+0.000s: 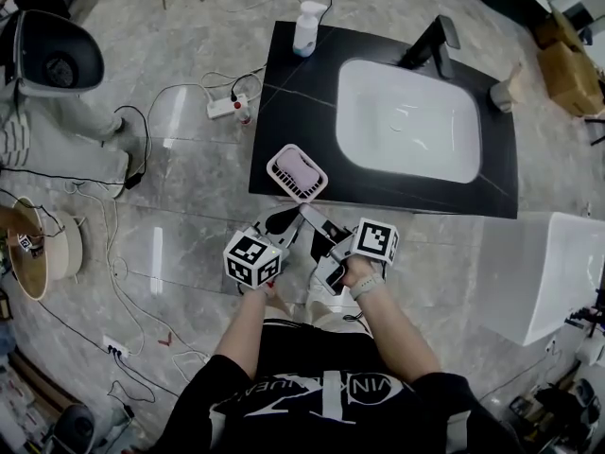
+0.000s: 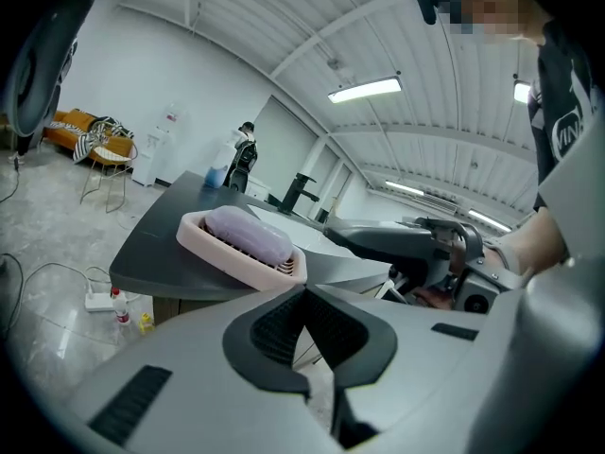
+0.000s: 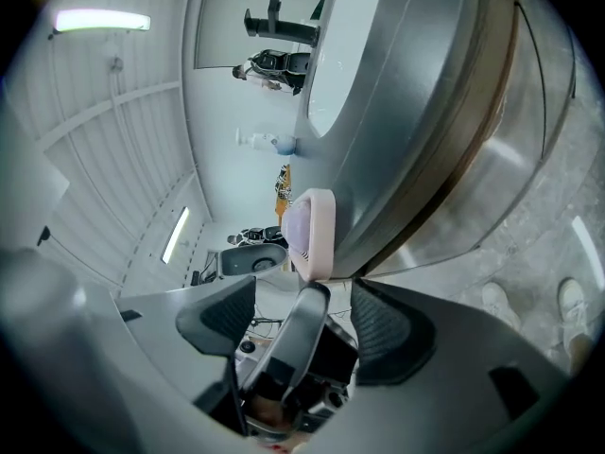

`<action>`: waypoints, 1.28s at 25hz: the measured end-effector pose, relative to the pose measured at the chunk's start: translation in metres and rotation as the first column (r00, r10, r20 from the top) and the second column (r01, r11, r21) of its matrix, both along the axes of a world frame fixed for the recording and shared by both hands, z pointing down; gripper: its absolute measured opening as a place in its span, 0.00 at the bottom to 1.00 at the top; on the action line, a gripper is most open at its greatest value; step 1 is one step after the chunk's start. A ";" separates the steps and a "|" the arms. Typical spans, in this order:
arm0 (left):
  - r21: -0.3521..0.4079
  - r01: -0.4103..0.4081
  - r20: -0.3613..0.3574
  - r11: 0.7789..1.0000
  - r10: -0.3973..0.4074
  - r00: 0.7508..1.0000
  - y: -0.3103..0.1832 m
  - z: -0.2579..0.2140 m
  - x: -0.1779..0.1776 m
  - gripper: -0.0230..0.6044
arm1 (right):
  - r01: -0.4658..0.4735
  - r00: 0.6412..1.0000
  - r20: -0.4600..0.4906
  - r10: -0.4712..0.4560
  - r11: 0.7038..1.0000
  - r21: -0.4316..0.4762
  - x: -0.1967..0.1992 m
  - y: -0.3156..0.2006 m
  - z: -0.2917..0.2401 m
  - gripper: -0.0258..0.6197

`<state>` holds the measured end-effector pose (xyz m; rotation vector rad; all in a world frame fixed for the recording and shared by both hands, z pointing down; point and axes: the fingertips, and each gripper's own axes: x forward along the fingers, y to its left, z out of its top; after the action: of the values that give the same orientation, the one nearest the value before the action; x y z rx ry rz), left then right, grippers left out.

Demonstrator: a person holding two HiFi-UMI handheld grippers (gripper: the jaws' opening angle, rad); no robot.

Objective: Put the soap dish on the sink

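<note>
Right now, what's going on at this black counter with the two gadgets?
A person is holding a two-jaw gripper in each hand at the front corner of the black counter beside the white basin. A pink soap dish holding a purple soap bar sits on that corner. Neither gripper holds it: the left gripper is shut and empty, and the right gripper is open just short of the dish.

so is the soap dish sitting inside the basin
No, the soap dish is at the near left corner of the dark counter, outside the white basin.
</note>
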<state>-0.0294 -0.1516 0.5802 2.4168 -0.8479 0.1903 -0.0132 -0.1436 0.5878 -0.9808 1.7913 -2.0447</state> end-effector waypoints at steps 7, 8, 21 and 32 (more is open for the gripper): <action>-0.025 0.025 -0.017 0.999 -0.025 1.000 -0.008 0.000 -0.003 0.06 | 0.049 0.999 -0.025 -0.048 0.995 0.083 -0.003 0.003 -0.009 0.42; -0.032 0.029 -0.018 0.999 -0.030 0.999 -0.009 0.001 -0.004 0.06 | 0.053 0.998 -0.043 -0.050 0.996 0.074 -0.002 0.005 -0.008 0.33; -0.087 0.036 -0.014 0.996 -0.037 0.999 -0.018 0.004 -0.004 0.06 | 0.125 0.964 -0.256 -0.067 0.968 0.218 0.022 -0.005 -0.014 0.10; -0.041 0.053 0.017 0.998 -0.052 0.999 -0.022 -0.011 -0.020 0.06 | 0.244 0.858 -0.512 -0.039 0.909 0.339 0.057 -0.022 -0.025 0.08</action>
<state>-0.0494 -0.1735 0.5696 2.3549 -0.9047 0.2052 0.0439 -0.1653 0.5623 -1.3580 2.4810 -1.4747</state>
